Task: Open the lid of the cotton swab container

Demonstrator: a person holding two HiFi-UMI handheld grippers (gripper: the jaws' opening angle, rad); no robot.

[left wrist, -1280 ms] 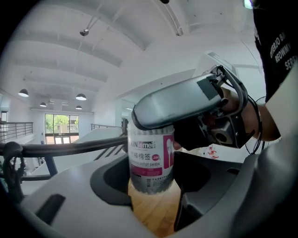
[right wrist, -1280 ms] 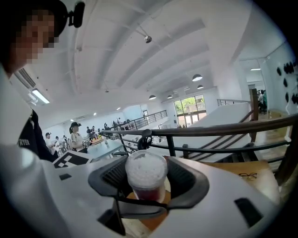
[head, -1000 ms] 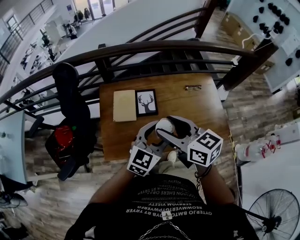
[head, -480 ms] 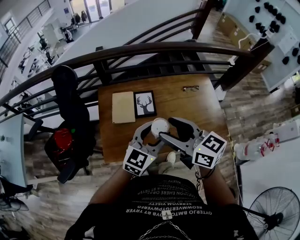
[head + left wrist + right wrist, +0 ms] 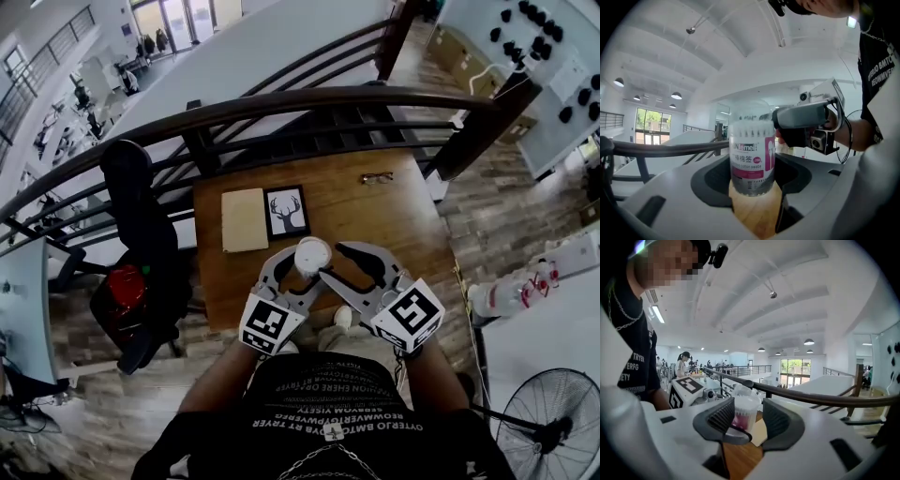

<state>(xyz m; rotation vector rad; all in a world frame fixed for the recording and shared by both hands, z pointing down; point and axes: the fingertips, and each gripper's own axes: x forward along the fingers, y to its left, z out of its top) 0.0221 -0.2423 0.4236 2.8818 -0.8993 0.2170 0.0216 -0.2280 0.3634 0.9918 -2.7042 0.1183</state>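
Observation:
The cotton swab container (image 5: 312,255) is a clear round tub with a pink label (image 5: 751,159) and a whitish lid. It is held upright above the near part of the wooden table (image 5: 384,220). My left gripper (image 5: 300,269) is shut on its lower body, with the pads on either side of the label. My right gripper (image 5: 331,261) reaches in from the right at lid height. In the right gripper view its jaws are closing around the lid (image 5: 744,405). The left pad is at the lid and a small gap shows at the right pad. The right gripper (image 5: 801,117) also shows in the left gripper view.
On the table lie a framed deer picture (image 5: 287,210), a beige notebook (image 5: 244,220) and a pair of glasses (image 5: 378,176). A dark curved railing (image 5: 281,101) runs behind the table. A black chair (image 5: 141,211) with a red bag (image 5: 127,286) stands at the left.
Both grippers and the container have drifted slightly left and farther out over the table. The right gripper's jaws have narrowed around the lid.

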